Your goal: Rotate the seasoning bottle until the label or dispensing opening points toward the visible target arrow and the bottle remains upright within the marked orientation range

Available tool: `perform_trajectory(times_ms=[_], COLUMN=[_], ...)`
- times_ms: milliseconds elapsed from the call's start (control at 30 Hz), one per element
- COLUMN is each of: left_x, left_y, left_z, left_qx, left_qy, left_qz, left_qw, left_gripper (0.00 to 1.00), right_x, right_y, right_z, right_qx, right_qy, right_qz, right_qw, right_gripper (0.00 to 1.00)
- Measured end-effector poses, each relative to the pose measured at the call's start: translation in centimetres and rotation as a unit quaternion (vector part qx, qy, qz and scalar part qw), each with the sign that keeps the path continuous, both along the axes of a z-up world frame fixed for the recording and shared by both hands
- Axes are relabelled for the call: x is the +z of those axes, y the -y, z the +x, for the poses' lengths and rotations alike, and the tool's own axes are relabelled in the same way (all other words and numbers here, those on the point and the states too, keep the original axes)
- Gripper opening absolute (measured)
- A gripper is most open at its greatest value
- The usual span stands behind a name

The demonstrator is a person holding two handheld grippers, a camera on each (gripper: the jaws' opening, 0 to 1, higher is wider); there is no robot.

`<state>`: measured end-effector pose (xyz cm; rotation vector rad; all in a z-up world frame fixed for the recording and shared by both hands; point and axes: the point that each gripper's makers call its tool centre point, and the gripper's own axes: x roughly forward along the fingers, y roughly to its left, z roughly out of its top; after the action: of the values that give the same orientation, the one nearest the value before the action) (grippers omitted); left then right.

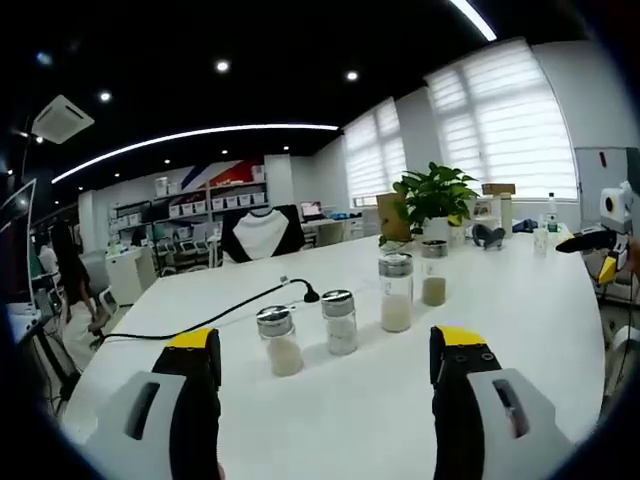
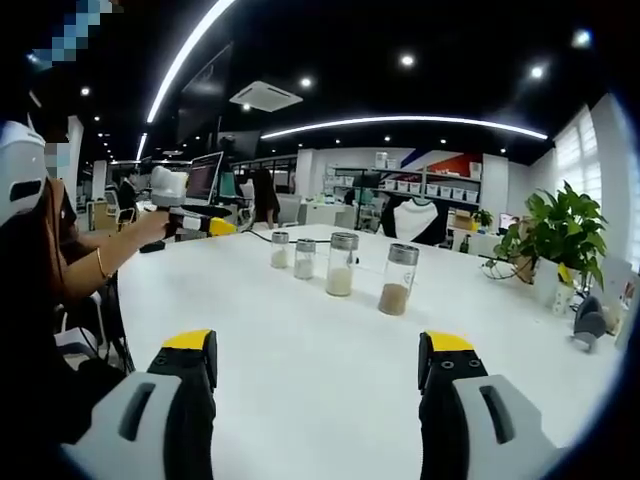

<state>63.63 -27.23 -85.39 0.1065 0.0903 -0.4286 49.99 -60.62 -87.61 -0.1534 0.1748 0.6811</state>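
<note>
Four seasoning jars stand in a row on the white counter [image 1: 380,400]; both my tools hang wide open, holding nothing.

My left tool [image 1: 325,365] faces the row from near: short jar [image 1: 278,340] at 11 o'clock, second short jar [image 1: 339,321] at 12, tall jar [image 1: 396,292] and brown-filled jar [image 1: 434,272] toward 1. A black cable [image 1: 200,322] runs behind them, a potted plant [image 1: 435,197] beyond. My right tool [image 2: 315,365] sees the same row farther off at 12, with my left tool at 10 and nothing between.
</note>
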Motion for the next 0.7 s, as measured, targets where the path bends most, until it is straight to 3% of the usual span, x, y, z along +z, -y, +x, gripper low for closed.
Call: perform_trajectory(times_ms=[267, 700], left_x=[-1.1, -1.1], left_y=[0.6, 0.9], left_z=[1.0, 3.6], left_qx=[0.005, 0.016], left_qy=[-0.015, -0.017], left_qz=[0.010, 0.019], left_qw=[0.9998, 0.9996], left_gripper=[0.91, 0.88], right_x=[0.2, 0.3], right_y=[-0.3, -0.6], right_z=[-0.1, 0.1], right_qx=[0.007, 0.009], right_qy=[0.002, 0.002], right_qz=[-0.004, -0.012], right_qw=[1.0000, 0.9999], right_gripper=[0.83, 0.84])
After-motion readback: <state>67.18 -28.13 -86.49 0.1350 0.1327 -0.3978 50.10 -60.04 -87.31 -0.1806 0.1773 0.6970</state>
